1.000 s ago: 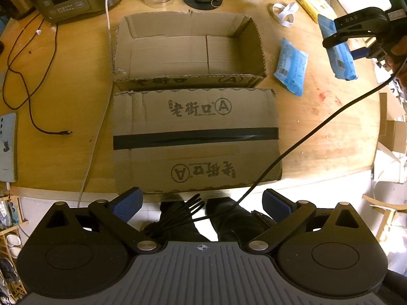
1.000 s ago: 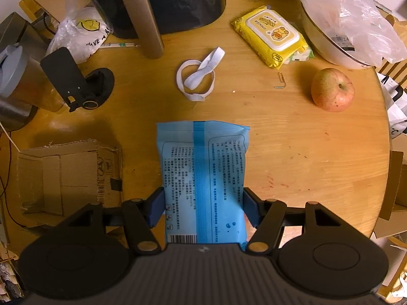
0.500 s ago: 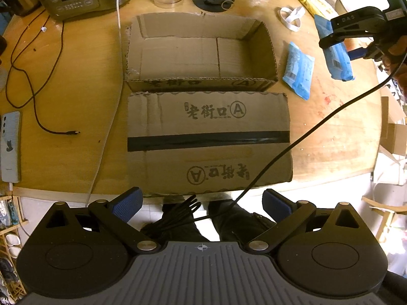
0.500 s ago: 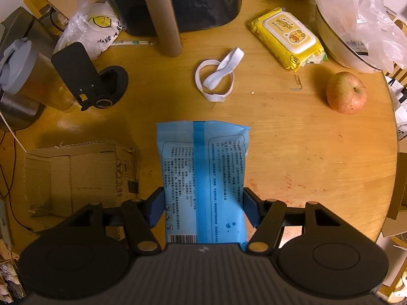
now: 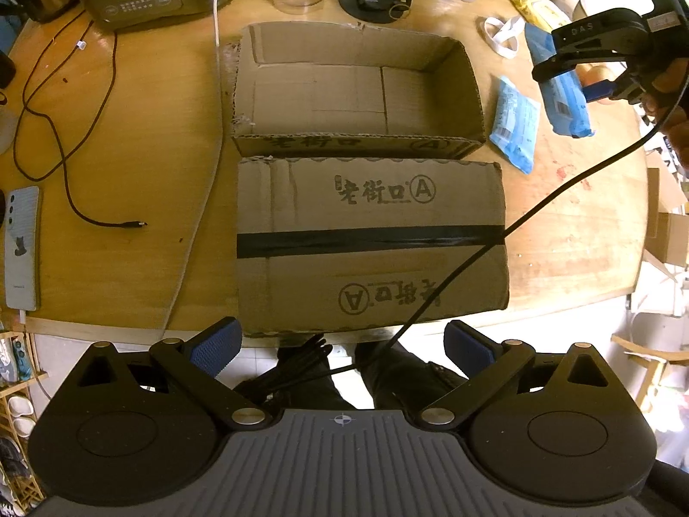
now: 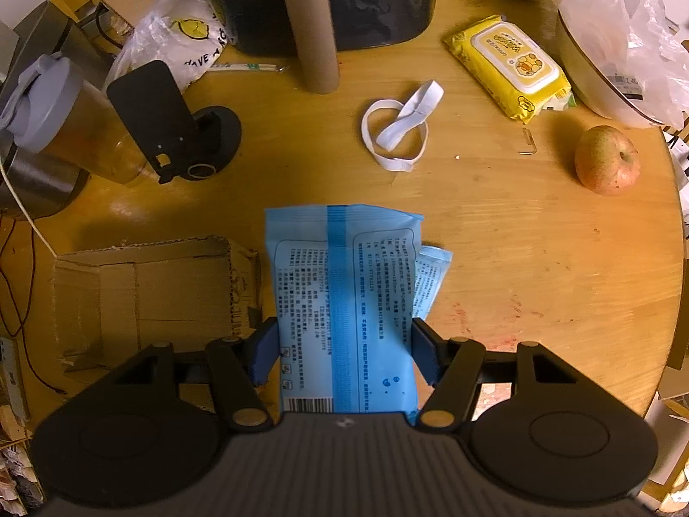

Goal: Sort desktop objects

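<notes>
Nearest the left wrist camera, the left gripper (image 5: pixel 340 344) hangs beyond the table's near edge with its blue-padded fingers (image 5: pixel 214 344) spread wide and nothing between them. Just past them lies a flattened brown cardboard sheet with a black tape stripe (image 5: pixel 370 241), its near edge overhanging the round wooden table (image 5: pixel 129 181). Touching its far edge sits the open, shallow brown cardboard box (image 5: pixel 357 90). To the box's right, a light-blue plastic packet with printed text (image 5: pixel 515 125) lies flat on the wood, just beside the box wall.

Above that packet, held off the table, the right gripper (image 6: pixel 342 351) clamps a second blue plastic wipes packet with a darker centre stripe (image 6: pixel 344 301) by its long sides; in the right wrist view the lying packet (image 6: pixel 430 280) peeks out from beneath its right edge, and the box (image 6: pixel 146 297) sits to the left.

Farther on lie a twisted white elastic band (image 6: pixel 398 129), a yellow wet-wipes pack (image 6: pixel 510 64) and a reddish apple (image 6: pixel 607 159).
</notes>
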`<act>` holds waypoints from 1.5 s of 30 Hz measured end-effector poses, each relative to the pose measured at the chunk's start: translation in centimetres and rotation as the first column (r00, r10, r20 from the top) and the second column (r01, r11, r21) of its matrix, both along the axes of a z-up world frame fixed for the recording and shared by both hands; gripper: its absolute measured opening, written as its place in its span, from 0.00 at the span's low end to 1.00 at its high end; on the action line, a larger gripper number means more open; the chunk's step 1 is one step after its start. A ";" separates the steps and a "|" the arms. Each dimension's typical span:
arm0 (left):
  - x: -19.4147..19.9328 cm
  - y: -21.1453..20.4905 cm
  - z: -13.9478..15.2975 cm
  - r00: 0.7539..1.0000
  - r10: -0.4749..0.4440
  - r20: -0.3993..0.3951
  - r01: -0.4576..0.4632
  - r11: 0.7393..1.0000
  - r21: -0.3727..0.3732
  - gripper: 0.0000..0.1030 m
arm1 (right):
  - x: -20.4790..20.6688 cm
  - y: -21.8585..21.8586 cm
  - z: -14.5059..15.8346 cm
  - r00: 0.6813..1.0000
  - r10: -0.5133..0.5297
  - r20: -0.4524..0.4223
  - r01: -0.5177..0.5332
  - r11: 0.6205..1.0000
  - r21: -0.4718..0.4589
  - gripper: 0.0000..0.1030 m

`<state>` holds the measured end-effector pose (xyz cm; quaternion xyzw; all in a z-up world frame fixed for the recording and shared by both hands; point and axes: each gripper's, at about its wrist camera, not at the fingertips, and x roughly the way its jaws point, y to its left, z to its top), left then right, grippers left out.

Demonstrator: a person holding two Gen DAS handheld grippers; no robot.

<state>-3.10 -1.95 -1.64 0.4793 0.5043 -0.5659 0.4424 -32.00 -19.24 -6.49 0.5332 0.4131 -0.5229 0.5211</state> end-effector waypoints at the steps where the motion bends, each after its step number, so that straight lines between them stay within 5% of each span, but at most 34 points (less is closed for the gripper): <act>1: 0.1 0.0 0.0 1.000 0.001 -0.001 -0.001 1.000 0.000 1.00 | 0.2 0.0 0.0 1.000 0.000 0.000 0.000 1.000 0.000 0.61; 45: 5.8 0.4 0.3 0.999 0.048 0.002 -0.047 0.999 -0.022 1.00 | 7.7 0.1 0.0 0.999 0.033 0.008 -0.033 0.999 -0.008 0.61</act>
